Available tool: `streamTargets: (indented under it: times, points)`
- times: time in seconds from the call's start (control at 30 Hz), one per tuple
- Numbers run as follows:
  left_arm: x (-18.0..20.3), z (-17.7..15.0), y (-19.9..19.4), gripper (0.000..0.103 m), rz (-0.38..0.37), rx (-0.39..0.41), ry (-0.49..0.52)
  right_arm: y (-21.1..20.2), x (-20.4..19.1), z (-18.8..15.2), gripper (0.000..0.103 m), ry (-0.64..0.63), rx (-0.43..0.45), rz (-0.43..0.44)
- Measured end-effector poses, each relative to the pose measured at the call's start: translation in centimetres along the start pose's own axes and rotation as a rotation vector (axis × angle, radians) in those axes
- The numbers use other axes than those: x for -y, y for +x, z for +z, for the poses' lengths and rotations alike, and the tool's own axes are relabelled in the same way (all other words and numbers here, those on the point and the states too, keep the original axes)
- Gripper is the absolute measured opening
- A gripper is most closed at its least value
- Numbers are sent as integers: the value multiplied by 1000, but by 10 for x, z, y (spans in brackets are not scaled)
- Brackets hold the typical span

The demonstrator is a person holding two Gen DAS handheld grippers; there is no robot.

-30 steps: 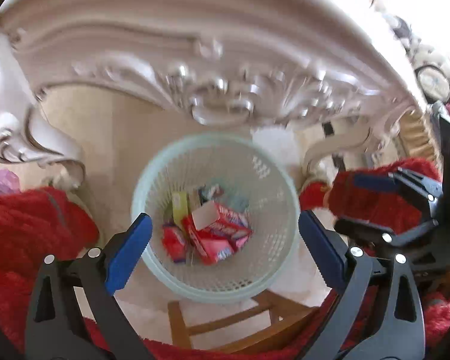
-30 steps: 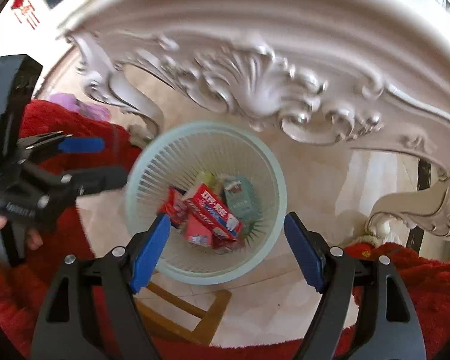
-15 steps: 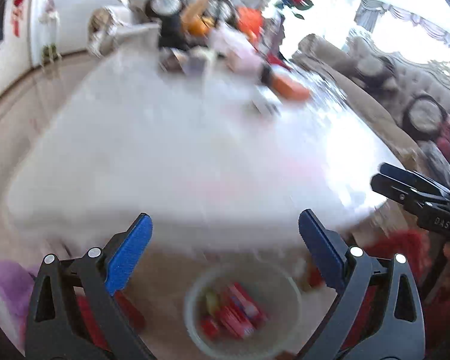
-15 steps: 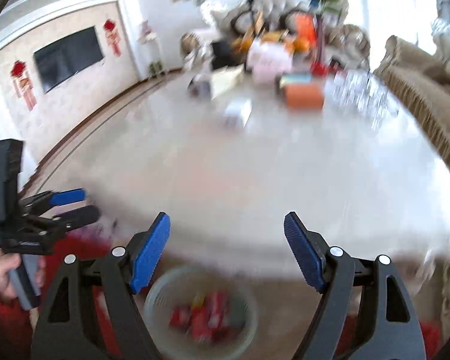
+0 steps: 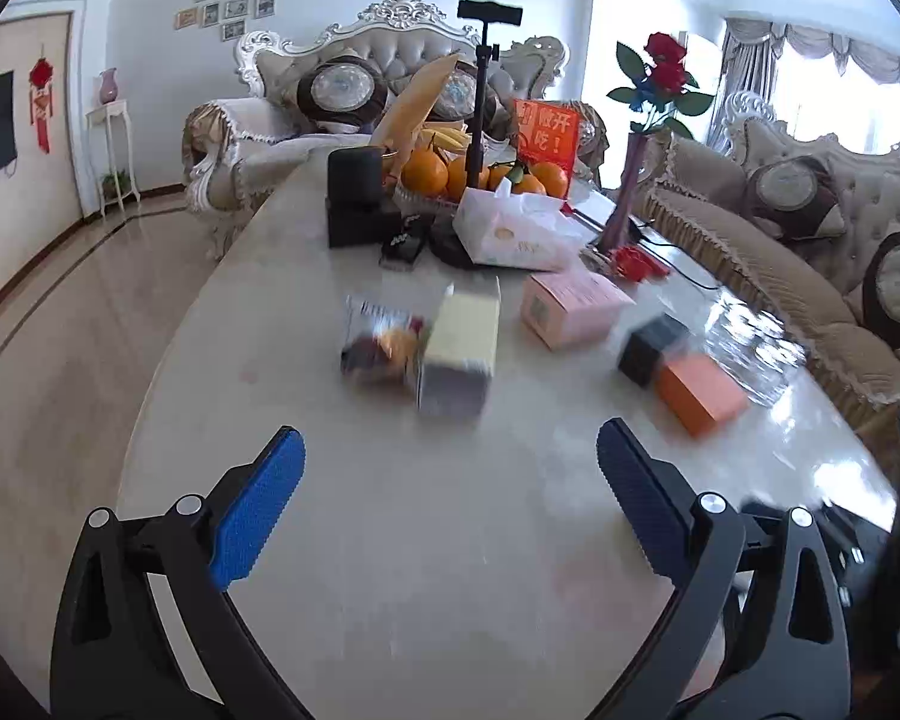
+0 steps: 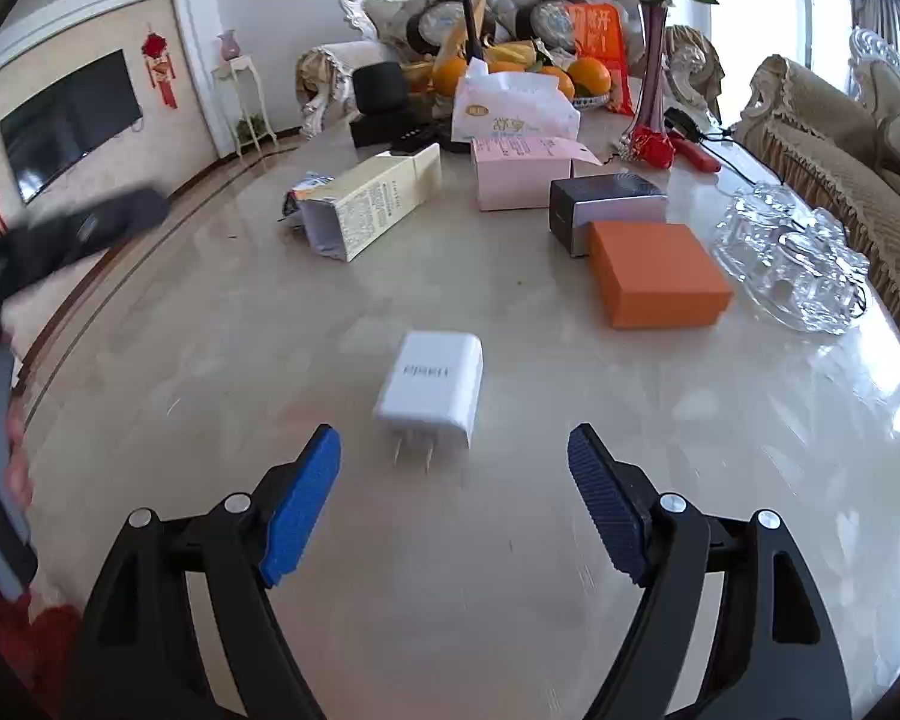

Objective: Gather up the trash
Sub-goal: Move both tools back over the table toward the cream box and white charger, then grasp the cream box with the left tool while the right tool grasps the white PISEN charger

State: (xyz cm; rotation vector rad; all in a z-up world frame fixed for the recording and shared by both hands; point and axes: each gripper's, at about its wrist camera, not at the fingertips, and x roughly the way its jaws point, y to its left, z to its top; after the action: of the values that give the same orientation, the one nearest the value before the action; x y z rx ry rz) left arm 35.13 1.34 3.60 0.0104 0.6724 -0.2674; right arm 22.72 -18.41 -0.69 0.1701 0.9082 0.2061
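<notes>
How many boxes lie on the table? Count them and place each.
4: cream carton at left, pink box behind centre, black box touching the orange box at right. More may hide behind the clutter.

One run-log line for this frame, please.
task: collect trash | left gripper: open, empty | right gripper: open, empty, over marble table | nearest: white plug charger | candidate trash: opened cream carton

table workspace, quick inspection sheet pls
Surface: glossy marble table.
Job's things: opened cream carton lying down; crumpled wrapper beside it.
Clutter: pink box, orange box, black box, white charger, glass dish, tissue pack, fruit bowl, vase.
Grippers: left gripper and right gripper open, empty.
Cables: black cable near the vase.
Surroundings: sofas, wall TV.
</notes>
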Motion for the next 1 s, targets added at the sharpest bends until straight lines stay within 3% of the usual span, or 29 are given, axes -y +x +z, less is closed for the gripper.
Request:
streamTargets:
  times: [0.17,0.4,0.5,0.67,0.87,1.0]
  points:
    - [10,27,63,95,-8,-48,60,7,-8,5,74,-38,-4,-18]
    - [7,42,134,95,-39,-142,44,19,-4,11,74,-31,-32,-2]
    - [17,44,142,95,18,-121,121,23,-3,14,74,-29,-44,-7]
    - [33,46,158,95,6,-157,180,31,0,18,74,-19,-66,-14]
    - [34,43,175,95,-2,-210,154,38,0,19,74,-25,-94,-25]
    - [36,40,179,82,-10,-240,161,40,-2,19,74,-39,-100,-37]
